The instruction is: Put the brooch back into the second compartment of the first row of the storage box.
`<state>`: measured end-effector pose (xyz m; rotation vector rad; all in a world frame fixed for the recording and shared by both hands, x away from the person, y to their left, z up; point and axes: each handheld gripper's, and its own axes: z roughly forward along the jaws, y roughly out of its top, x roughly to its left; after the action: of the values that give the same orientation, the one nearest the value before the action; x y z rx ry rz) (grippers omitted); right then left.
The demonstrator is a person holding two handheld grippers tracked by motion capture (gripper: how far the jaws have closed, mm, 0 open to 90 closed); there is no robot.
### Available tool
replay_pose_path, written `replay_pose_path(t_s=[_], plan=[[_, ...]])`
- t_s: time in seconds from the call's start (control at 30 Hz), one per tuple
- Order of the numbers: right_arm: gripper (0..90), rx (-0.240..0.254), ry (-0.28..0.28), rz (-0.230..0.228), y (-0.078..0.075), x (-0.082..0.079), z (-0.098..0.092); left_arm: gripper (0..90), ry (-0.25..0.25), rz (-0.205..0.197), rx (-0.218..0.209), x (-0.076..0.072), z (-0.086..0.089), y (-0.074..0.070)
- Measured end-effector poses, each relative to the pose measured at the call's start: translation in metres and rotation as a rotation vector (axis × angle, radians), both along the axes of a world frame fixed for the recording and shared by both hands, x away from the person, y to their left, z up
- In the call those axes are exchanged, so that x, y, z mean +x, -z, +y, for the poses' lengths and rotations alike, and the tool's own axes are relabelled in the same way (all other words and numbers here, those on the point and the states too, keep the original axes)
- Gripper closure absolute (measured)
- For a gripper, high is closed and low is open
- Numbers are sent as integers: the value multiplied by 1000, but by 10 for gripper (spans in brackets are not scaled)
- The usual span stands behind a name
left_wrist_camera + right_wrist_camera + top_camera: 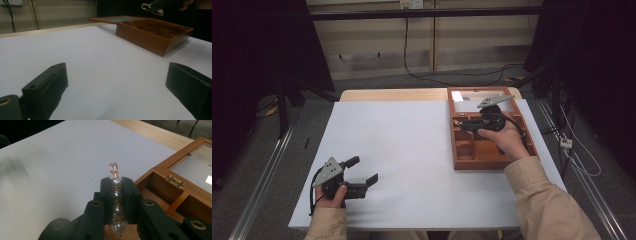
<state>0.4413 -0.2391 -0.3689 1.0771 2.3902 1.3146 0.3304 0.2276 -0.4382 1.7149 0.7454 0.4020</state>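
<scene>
Pearl pin (pixel 116 195) clamped between the right gripper (pixel 116 185) jaws, above the open wooden box (pixel 492 150) (probably bound for a compartment). Left gripper (pixel 363 170) parked on the white table (pixel 412 150), jaws wide apart, well clear.

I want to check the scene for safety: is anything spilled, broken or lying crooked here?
Nothing stands out. The brown wooden compartment box sits flat with its lid open, and the right gripper grips a pearl pin with a gold clasp straight between its jaws.

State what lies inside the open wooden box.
The wooden box has bare compartments where visible. The right hand-held gripper, holding a pearl pin, and the hand cover the remaining compartments.
</scene>
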Motion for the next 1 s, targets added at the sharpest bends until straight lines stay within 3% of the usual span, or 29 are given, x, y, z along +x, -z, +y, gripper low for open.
replay_pose_path(t_s=[1.0], plan=[[804, -3, 97, -4, 7, 15, -18, 40, 2, 0, 5, 0, -1, 0]])
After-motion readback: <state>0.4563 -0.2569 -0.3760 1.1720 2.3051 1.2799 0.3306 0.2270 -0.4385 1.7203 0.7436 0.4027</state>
